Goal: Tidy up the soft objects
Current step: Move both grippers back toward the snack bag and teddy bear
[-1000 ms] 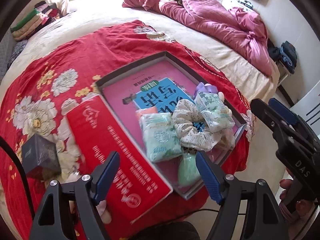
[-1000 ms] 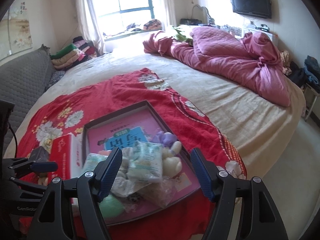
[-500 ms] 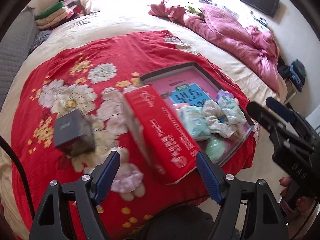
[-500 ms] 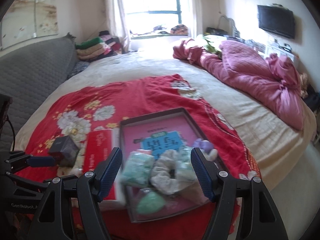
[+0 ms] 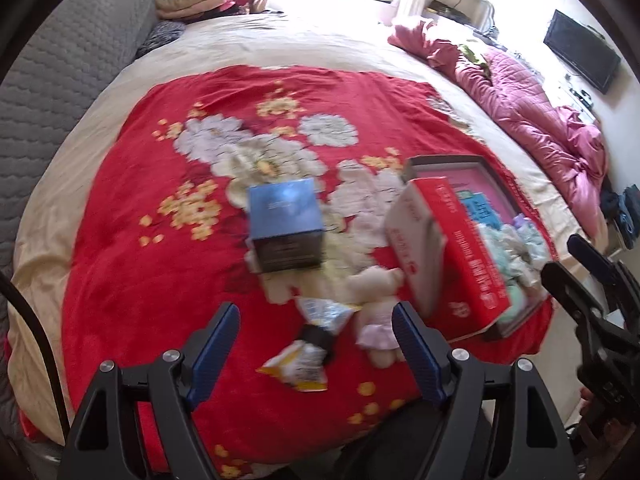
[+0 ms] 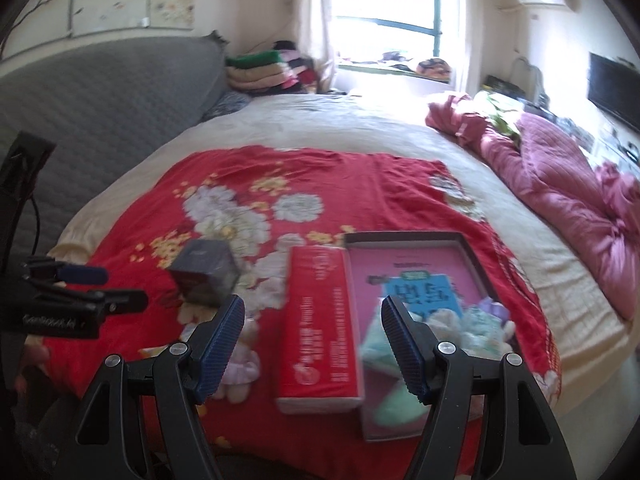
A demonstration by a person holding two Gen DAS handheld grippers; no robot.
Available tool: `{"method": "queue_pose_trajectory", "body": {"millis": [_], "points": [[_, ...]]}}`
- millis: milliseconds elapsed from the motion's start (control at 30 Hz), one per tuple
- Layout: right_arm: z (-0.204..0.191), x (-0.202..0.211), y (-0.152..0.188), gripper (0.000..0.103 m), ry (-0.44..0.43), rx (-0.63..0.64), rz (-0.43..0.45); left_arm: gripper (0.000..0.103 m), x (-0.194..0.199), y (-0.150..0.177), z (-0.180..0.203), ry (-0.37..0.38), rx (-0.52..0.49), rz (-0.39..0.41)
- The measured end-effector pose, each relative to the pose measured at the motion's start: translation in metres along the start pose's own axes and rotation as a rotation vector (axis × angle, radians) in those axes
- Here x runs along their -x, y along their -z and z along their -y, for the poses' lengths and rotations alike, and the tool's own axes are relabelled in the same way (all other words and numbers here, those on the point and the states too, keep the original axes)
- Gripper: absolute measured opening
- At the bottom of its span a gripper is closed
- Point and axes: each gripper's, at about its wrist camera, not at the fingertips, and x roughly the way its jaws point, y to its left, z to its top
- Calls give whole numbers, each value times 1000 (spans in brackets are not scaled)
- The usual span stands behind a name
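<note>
A dark-rimmed tray [image 5: 444, 159] with a pink liner lies on the red flowered blanket [image 5: 132, 264] and holds a pile of soft items [image 5: 516, 248]: pale green packs, a frilly scrunchie and a purple toy. A small plush doll [image 5: 378, 308] in a pink skirt lies on the blanket beside a crumpled snack packet [image 5: 304, 364]. My left gripper [image 5: 316, 320] hovers open above the doll and packet, holding nothing. My right gripper [image 6: 312, 312] is open and empty above the red box [image 6: 320, 320], with the tray [image 6: 400, 235] and soft items [image 6: 472, 320] to its right.
A long red box [image 5: 452, 248] leans on the tray's left rim. A dark blue cube box [image 5: 286, 224] stands left of it. A pink quilt [image 5: 532, 112] is bunched at the far right. A grey padded headboard [image 6: 100, 96] and folded clothes [image 6: 260, 72] are behind.
Both grippers have swung left across the bed. The tray's soft pile, earlier between the fingers, now lies to the right. The doll, packet and cube box have come into view.
</note>
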Motion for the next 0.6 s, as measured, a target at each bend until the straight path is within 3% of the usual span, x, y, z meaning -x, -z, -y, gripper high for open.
{"method": "queue_pose_trajectory", "body": {"millis": [367, 600], "points": [[-60, -27, 12, 73, -57, 103, -100, 79, -45, 30, -23, -10, -3, -112], [-65, -43, 23, 73, -31, 131, -169, 79, -70, 39, -22, -10, -15, -158]]}}
